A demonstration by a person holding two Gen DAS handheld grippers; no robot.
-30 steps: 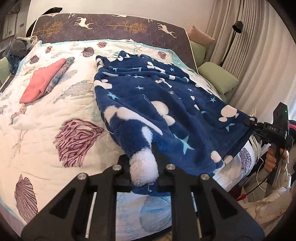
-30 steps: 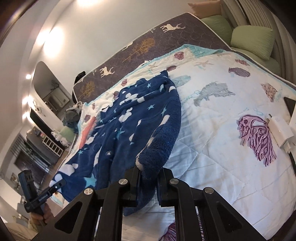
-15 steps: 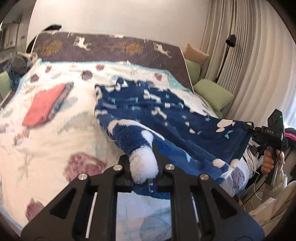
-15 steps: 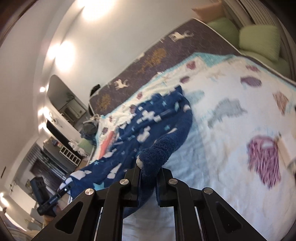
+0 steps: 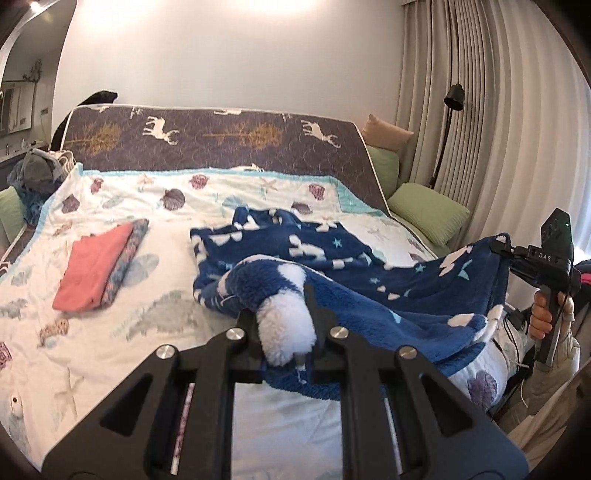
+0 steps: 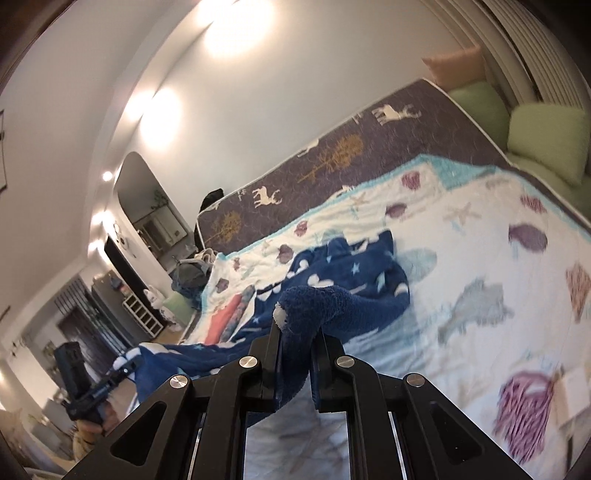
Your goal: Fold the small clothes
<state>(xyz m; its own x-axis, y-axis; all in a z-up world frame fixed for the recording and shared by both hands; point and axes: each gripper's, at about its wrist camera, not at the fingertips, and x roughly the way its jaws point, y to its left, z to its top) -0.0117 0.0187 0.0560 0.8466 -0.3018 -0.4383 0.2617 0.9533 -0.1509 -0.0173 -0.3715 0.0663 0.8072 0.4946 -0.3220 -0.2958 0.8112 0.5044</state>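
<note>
Bed quilt (image 5: 110,369): white, printed with shells, starfish and fish, lying across the bed under a turquoise border. Headboard cover (image 5: 207,144): dark, showing white deer and gold trees, standing against the wall. Green cushions (image 5: 428,214): sitting at the bed's right side, with a tan cushion (image 5: 386,133) leaning behind them. Floor lamp (image 5: 448,125): black, standing before the pleated beige curtains (image 5: 498,129). Pile of grey and blue items (image 5: 35,173): sitting beyond the bed's far left corner; contents cannot be told. Wall lights (image 6: 229,29): glowing on the ceiling edge in the right wrist view. White shelf unit (image 6: 142,314): standing across the room, blurred.
</note>
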